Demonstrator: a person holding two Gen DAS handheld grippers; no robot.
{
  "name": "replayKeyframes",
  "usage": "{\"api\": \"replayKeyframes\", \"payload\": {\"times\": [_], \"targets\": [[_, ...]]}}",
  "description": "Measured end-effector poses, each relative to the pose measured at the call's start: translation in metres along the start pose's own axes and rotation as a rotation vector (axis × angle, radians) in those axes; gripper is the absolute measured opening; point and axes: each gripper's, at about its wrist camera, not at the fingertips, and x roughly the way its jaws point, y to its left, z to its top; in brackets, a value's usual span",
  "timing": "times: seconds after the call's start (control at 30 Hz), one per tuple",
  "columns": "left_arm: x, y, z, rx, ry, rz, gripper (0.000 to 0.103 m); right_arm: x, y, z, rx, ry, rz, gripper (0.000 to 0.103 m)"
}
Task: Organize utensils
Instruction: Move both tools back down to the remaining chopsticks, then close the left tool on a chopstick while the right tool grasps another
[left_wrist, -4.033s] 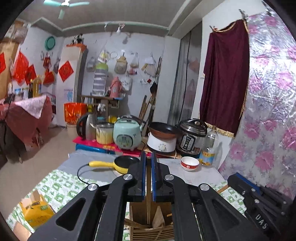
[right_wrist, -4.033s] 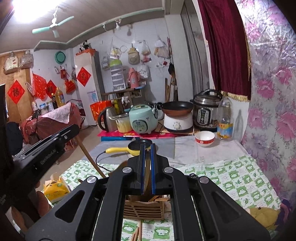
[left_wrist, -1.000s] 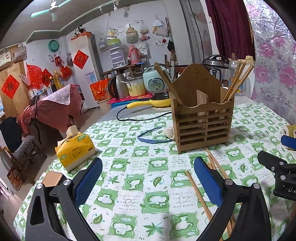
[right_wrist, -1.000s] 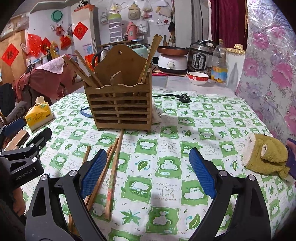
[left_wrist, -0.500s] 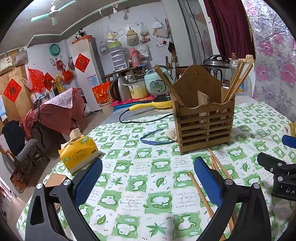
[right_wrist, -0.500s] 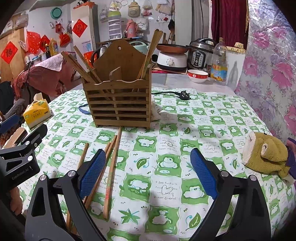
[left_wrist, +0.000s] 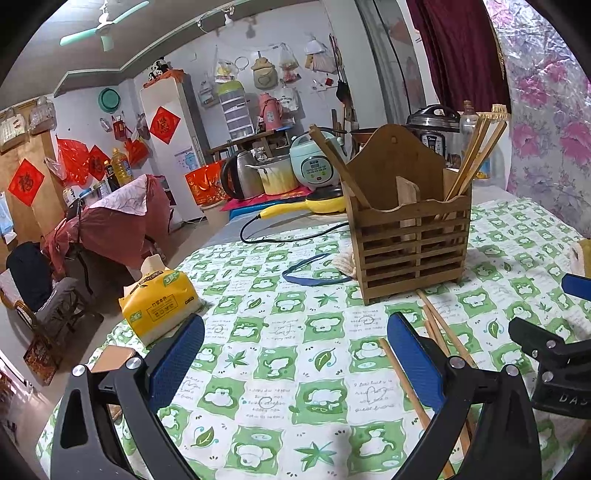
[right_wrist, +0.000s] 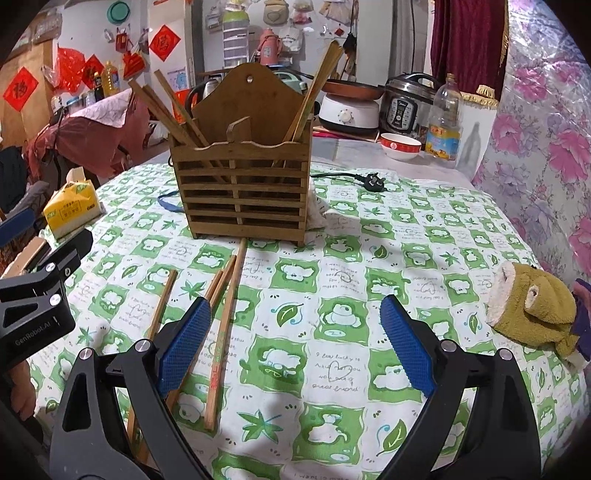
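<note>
Loose chopsticks (right_wrist: 225, 325) flat on tablecloth, just ahead of right gripper (right_wrist: 295, 343), running under its left finger; jaws spread wide, holding nothing. Likely light, stiff, slick, prone to roll; pinch mid-shaft, one at a time. Wooden holder (right_wrist: 242, 192) stands beyond, some chopsticks already leaning inside. Left gripper (left_wrist: 295, 354) likewise wide apart and empty, chopsticks beside its right finger. Tissue pack (left_wrist: 160, 299) ahead-left.

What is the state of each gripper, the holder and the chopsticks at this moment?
left gripper: open, holds nothing.
right gripper: open, holds nothing.
wooden holder: upright, chopsticks leaning in both compartments.
loose chopsticks: flat on the tablecloth, in front of the holder.
</note>
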Motion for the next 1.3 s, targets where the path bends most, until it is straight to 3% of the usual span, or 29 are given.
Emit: {"api": "replayKeyframes", "payload": {"times": [0.9, 1.3], "targets": [[0.006, -0.004, 0.001, 0.010, 0.010, 0.010, 0.097, 0.019, 0.022, -0.011, -0.113, 0.092, -0.030, 0.091], [0.013, -0.002, -0.003, 0.009, 0.028, 0.004, 0.097, 0.040, 0.013, -0.016, -0.090, 0.198, -0.047, 0.091]]}}
